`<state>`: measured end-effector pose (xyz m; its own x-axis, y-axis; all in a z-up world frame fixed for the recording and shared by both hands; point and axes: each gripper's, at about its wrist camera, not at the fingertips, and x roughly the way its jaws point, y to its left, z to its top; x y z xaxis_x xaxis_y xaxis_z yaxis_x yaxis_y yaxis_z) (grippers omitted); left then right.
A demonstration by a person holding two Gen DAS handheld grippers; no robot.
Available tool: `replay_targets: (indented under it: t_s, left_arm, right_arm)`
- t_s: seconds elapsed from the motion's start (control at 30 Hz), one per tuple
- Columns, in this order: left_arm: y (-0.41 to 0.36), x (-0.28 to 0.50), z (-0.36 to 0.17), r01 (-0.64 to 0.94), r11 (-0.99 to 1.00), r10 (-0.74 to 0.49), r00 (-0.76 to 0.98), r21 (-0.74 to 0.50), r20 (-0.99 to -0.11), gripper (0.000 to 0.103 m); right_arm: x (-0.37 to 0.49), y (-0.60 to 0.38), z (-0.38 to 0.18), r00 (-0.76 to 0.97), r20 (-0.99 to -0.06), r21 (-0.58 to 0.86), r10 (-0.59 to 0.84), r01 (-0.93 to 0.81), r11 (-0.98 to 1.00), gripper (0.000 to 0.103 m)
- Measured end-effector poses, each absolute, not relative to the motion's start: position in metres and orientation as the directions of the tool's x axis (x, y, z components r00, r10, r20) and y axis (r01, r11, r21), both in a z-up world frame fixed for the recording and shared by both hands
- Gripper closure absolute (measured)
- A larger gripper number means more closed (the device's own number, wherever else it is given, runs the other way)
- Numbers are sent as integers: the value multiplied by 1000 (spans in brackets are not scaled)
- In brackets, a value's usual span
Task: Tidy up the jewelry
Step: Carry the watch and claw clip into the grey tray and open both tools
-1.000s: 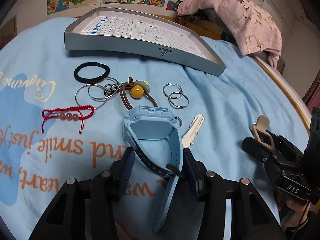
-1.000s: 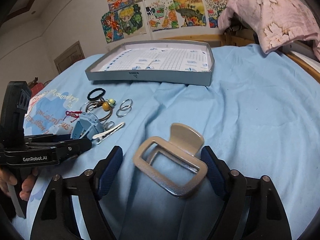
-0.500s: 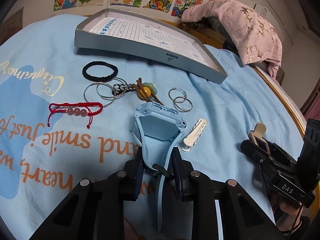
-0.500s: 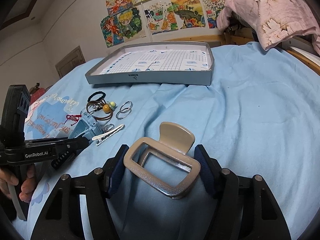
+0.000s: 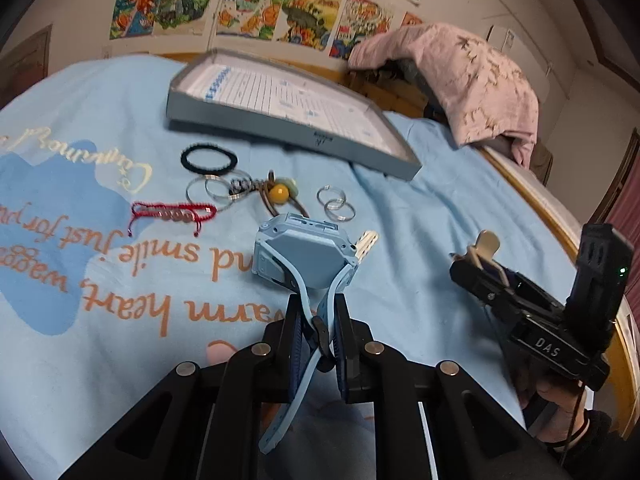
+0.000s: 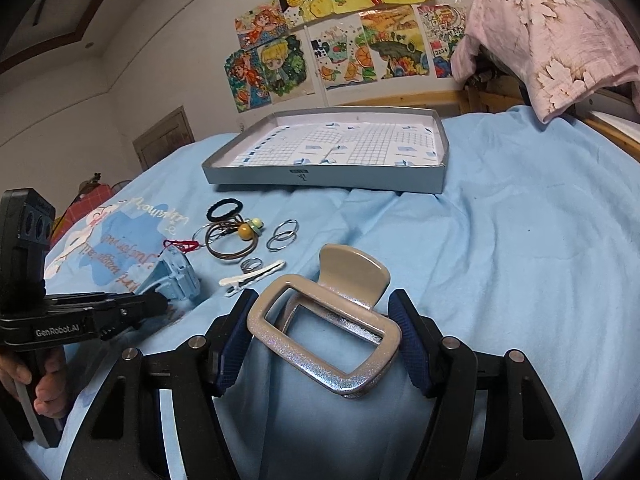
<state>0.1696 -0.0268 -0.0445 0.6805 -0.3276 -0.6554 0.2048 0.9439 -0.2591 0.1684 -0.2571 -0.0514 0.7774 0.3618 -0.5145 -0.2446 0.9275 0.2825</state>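
My left gripper (image 5: 318,322) is shut on the strap of a light blue watch (image 5: 304,258) and holds it just above the blue bedsheet; it also shows in the right wrist view (image 6: 176,274). My right gripper (image 6: 322,334) is shut on a beige and silver claw hair clip (image 6: 332,320), seen in the left wrist view (image 5: 484,250) too. The grey tray (image 5: 296,136), lined with grid paper, lies beyond both grippers (image 6: 320,178). On the sheet lie a black hair tie (image 5: 208,158), a red cord bracelet (image 5: 172,212), silver rings (image 5: 336,204), a yellow-bead tie (image 5: 278,194) and a white hair clip (image 6: 252,278).
A pink cloth (image 6: 552,36) hangs over a wooden bed frame (image 5: 532,196) at the back right. Drawings hang on the wall (image 6: 332,36) behind the tray. The printed sheet (image 5: 100,280) covers the whole bed.
My left gripper closed on the watch strap and lifted the watch off the sheet, tilting up. My right gripper stayed shut on the hair clip and rose slightly.
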Motion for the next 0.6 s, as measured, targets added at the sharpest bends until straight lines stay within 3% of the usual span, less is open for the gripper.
replay_targets:
  t_s: [0.3, 0.6]
  left_arm:
    - [-17, 209, -1, 205, 933, -343, 759, -297, -553, 90]
    - [-10, 323, 16, 203, 947, -308, 799, -250, -516, 90]
  right_arm:
    - [197, -256, -18, 805, -456, 283, 380, -273, 919, 42]
    - [298, -230, 9, 823, -422, 279, 380, -281, 918, 42]
